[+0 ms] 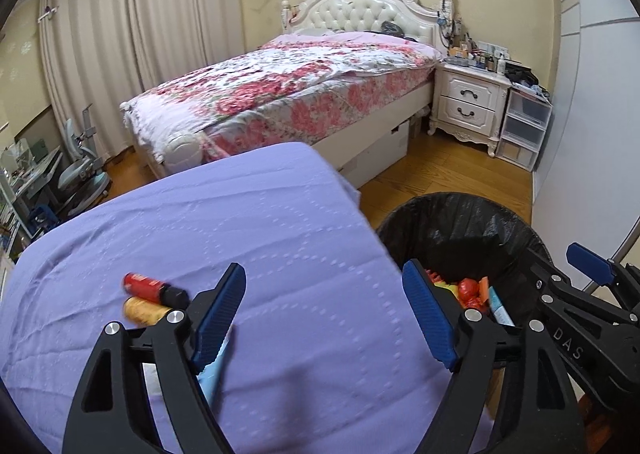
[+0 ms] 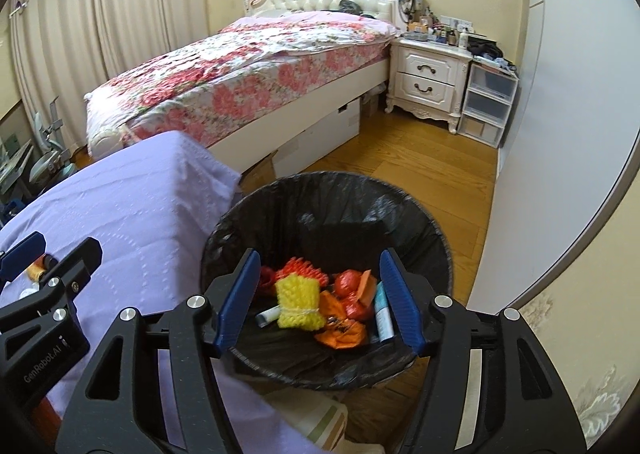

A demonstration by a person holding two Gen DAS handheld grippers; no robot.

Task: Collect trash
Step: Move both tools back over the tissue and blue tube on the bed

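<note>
A black-lined trash bin (image 2: 434, 230) stands on the floor beside a table under a lilac cloth (image 1: 248, 221). In it lie a yellow foam net (image 2: 298, 304), an orange wrapper (image 2: 340, 330), red scraps (image 2: 346, 284) and a blue-white tube (image 2: 383, 314). My right gripper (image 2: 319, 254) hangs open over the bin with nothing between its fingers. My left gripper (image 1: 324, 270) is open above the cloth near the table's right edge, also empty. On the cloth to its left lie a red and black bottle (image 1: 154, 288) and a yellow-orange roll (image 1: 144, 312). A light blue packet (image 1: 214, 370) shows under its left finger.
A bed with a floral cover (image 1: 288, 89) stands beyond the table, with a white nightstand (image 1: 468, 101) and plastic drawers (image 1: 524, 125) to its right. A pale wall panel (image 2: 560, 133) runs along the right of the wooden floor (image 2: 400, 157). A chair (image 1: 80, 173) stands far left.
</note>
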